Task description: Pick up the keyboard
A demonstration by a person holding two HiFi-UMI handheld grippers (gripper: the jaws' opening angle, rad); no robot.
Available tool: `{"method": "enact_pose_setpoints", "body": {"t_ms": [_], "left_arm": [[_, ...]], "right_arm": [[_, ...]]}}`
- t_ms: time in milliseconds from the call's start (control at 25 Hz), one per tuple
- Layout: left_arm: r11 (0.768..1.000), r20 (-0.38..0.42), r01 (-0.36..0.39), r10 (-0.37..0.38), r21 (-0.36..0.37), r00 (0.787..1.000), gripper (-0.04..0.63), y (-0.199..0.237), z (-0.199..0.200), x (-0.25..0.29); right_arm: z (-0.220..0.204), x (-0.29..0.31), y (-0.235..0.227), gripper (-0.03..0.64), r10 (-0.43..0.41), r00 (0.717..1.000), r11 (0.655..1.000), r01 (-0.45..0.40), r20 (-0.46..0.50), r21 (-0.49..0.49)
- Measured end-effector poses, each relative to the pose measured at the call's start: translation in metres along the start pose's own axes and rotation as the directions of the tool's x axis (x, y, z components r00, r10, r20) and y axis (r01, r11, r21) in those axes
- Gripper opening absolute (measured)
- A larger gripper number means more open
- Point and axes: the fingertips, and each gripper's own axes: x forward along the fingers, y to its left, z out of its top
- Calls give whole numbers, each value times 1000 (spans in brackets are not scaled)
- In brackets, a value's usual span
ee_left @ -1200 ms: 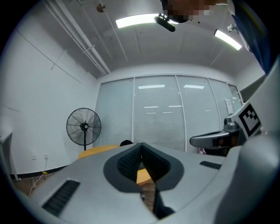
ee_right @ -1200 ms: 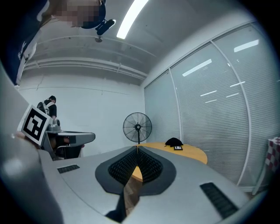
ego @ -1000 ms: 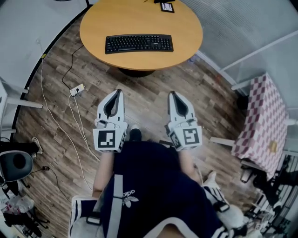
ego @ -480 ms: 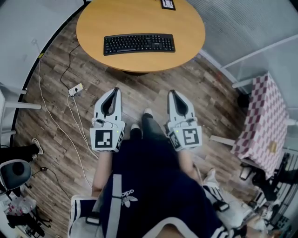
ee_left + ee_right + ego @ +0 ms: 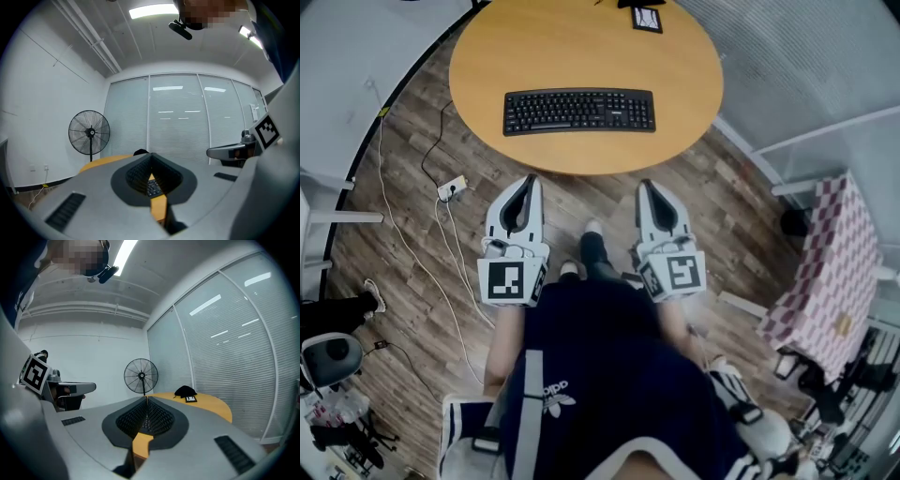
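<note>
Jaws together, keyboard (image 5: 579, 112) well ahead

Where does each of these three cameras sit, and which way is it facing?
Head view: on the person's head, facing steeply down at keyboard and table; left gripper, right gripper, shorts show.
Left gripper view: on that gripper, facing along its shut jaws at table and fan; right gripper alongside.
Right gripper view: likewise mirrored; left gripper alongside.
Shared: table, fan.

I get bright, even light from a long white ceiling strip lamp (image 5: 153, 10), mirrored as pale streaks in the frosted glass wall (image 5: 234, 333). Shadows are faint. Every view bows toward dark fisheye corners, and close surfaces look soft.
</note>
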Motion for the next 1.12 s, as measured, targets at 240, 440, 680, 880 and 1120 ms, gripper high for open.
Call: {"method": "enact_pose_setpoints", "body": {"t_ms": [240,440,680,880,1120], "left_arm": [[999,7,-38,38,16,999,5,11,8,51],[998,10,-69,69,8,998,5,15,10,84],[996,23,-82,82,16,996,4,12,16,110],[997,14,-80,80,21,997,4,9,16,124],[995,2,-96,96,23,995,4,17,17,135]], "right_arm": [[16,48,-36,5,35,999,999,-36,13,10],[17,78,-66,5,61,998,997,-61,1,39],[20,97,-89,5,74,997,996,-74,-5,41],[15,101,-103,5,65,998,996,-64,-16,54],[14,107,-117,5,44,999,996,-41,-30,74]]}}
